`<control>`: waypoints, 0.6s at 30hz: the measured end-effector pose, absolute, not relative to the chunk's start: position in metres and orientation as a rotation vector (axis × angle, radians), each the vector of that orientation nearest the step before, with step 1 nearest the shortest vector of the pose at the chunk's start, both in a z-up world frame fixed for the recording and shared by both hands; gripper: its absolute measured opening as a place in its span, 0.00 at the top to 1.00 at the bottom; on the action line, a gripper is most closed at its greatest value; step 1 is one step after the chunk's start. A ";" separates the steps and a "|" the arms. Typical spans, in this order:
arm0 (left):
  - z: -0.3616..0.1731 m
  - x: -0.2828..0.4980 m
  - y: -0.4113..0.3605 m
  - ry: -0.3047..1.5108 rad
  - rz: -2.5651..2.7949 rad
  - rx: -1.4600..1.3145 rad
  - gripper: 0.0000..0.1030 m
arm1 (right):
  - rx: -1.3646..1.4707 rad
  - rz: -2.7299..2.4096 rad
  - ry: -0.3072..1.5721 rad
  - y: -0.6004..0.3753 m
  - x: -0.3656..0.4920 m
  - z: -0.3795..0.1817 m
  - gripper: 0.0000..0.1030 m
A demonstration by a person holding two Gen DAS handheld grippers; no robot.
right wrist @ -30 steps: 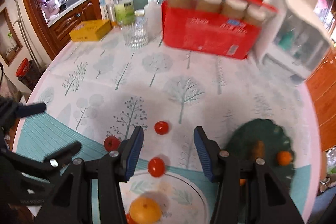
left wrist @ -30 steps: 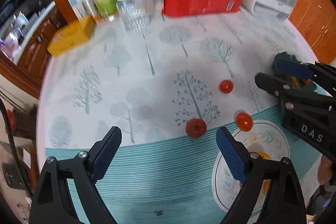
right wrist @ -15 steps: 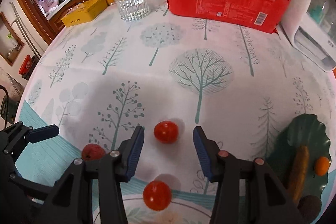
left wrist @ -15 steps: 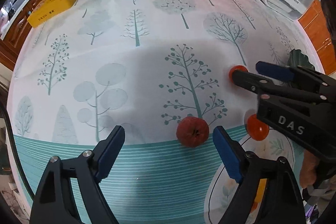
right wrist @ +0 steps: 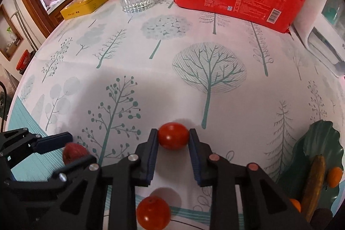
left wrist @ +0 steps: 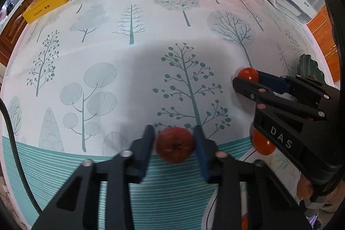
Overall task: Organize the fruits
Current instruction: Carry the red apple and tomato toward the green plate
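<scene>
While the left claw (left wrist: 174,143) closes on a round dark-red fruit (left wrist: 175,145), the right claw (right wrist: 173,141) pinches a round tomato (right wrist: 173,139).

Both claws are black plastic frames with silver and copper-coloured screw heads and blue ribbed finger pads (right wrist: 153,150); the right claw (left wrist: 248,81) bears white "DAS" lettering
</scene>
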State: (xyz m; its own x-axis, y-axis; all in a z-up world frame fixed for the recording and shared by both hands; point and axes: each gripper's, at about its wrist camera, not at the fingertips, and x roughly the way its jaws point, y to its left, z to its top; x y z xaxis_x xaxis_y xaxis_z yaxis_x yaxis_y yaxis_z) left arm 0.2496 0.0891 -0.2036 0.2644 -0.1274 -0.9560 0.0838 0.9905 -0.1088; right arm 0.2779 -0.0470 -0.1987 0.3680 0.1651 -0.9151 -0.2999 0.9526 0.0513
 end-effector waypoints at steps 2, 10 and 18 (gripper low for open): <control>-0.204 0.248 0.090 1.294 -0.140 -0.050 0.69 | -0.122 0.302 1.161 -0.048 0.275 -0.198 0.73; -0.193 0.237 0.099 1.288 -0.134 -0.111 0.70 | -0.102 0.292 1.153 -0.054 0.263 -0.186 0.74; -0.159 0.213 0.103 1.241 -0.144 -0.129 0.70 | -0.076 0.245 1.113 -0.065 0.237 -0.154 0.74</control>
